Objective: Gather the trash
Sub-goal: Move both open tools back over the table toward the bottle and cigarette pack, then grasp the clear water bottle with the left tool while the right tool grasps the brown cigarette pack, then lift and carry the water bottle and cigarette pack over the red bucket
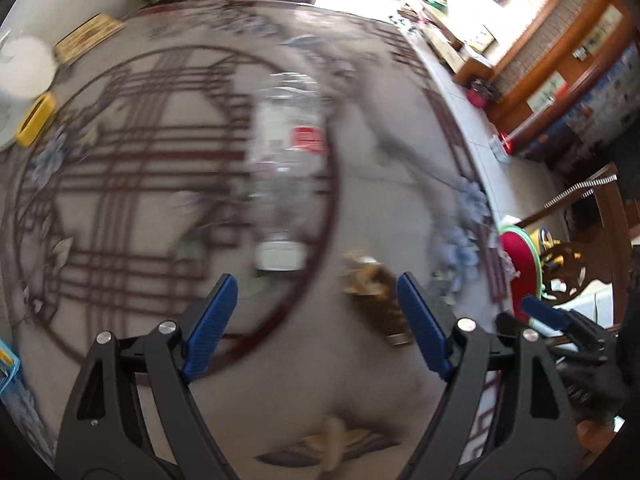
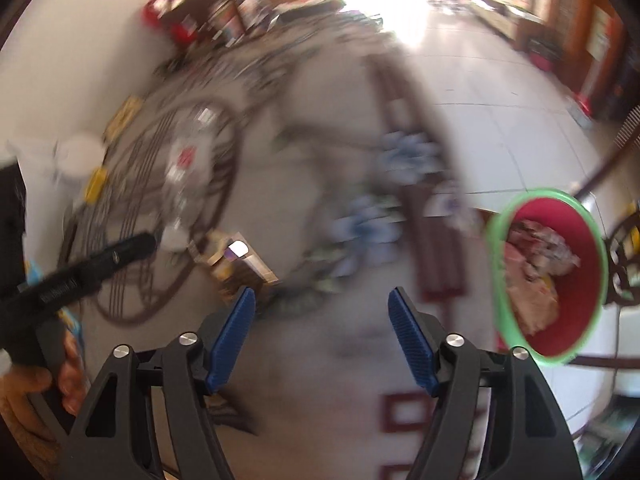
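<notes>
A clear plastic bottle [image 1: 286,168] with a white label and white cap lies on the patterned tablecloth [image 1: 132,184], cap towards me. My left gripper [image 1: 316,296] is open just short of the cap. A crumpled brown wrapper [image 1: 376,292] lies by its right finger. My right gripper [image 2: 320,312] is open and empty over the cloth; the wrapper [image 2: 240,268] lies left of it and the bottle [image 2: 184,168] beyond. A red bin with a green rim [image 2: 552,276] holding trash stands to the right, off the table edge. It also shows in the left wrist view [image 1: 516,264].
A white cup [image 1: 24,68], a yellow object [image 1: 36,120] and a flat box [image 1: 86,38] sit at the table's far left. A scrap [image 1: 332,444] lies near the front. Wooden chairs [image 1: 576,256] and a tiled floor [image 2: 500,112] lie to the right.
</notes>
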### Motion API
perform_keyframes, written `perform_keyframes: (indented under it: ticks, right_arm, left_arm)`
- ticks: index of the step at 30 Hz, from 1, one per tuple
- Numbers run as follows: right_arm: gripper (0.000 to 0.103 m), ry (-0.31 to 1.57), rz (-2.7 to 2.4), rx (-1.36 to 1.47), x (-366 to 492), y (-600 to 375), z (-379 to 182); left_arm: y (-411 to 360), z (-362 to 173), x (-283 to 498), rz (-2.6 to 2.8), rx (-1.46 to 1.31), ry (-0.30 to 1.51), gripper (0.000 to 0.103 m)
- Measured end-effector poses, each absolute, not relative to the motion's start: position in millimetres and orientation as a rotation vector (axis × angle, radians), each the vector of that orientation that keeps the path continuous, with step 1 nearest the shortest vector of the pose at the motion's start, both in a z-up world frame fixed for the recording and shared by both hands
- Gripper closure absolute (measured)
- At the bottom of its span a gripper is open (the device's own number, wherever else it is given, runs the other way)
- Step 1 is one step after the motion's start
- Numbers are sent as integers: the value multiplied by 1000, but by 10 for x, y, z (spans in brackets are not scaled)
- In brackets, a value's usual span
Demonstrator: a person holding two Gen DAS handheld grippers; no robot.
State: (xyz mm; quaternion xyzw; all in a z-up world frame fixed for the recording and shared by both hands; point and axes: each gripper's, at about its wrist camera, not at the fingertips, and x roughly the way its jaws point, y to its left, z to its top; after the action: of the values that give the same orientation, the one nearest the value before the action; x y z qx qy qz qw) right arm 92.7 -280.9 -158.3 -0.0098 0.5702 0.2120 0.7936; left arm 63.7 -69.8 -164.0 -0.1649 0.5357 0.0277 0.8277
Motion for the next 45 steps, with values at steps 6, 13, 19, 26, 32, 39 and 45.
perform_keyframes:
  ticks: [6, 13, 19, 26, 32, 39, 45]
  right_arm:
    - [29, 1268, 525, -223, 950, -2079, -1921]
    - [55, 1294, 507, -294, 992, -1860, -2105]
    - [60, 1310, 487, -178, 1086, -2022, -1983]
    - [60, 1326, 464, -116, 1052, -2124, -1983]
    - [60, 1304, 475, -116, 1083, -2100, -1918]
    - [60, 1246, 506, -122, 1048, -2030, -1717]
    - [60, 1203, 495, -99, 884, -2156, -1568]
  left_arm:
    - [-270, -1702, 602, 90, -378, 1133, 23]
    - [-89, -1792, 949, 69, -388, 1127, 23]
    - [-251, -1941, 1513, 13, -343, 1133, 23]
    - [-371, -2212, 1925, 6, -306, 1165, 26]
    - [-305, -2187, 1838, 6, -310, 1150, 47]
    - [-232, -1894, 1464, 20, -333, 1106, 47]
    - [-281, -1708, 1113, 20, -338, 1081, 47]
